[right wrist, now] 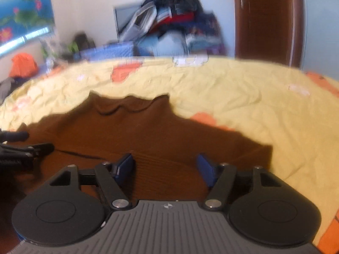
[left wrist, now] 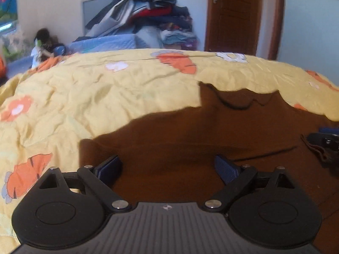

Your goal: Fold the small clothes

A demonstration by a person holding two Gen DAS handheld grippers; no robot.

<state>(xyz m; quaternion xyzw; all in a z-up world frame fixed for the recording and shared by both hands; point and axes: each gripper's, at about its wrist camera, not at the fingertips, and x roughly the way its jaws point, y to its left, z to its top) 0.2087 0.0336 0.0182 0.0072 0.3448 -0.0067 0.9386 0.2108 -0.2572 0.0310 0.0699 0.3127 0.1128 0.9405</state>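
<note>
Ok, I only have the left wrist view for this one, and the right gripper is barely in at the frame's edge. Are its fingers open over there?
Observer: Yes. The right wrist view shows the right gripper with its blue fingers apart and nothing pinched, above the brown knitted sweater.
Reviewer: And where does the sweater end on that side?
Observer: It stops a little to the right of that gripper, lying on the yellow cartoon-print quilt.

black linkage arms, blue fingers [left wrist: 110, 168], ribbed grey body.
</note>
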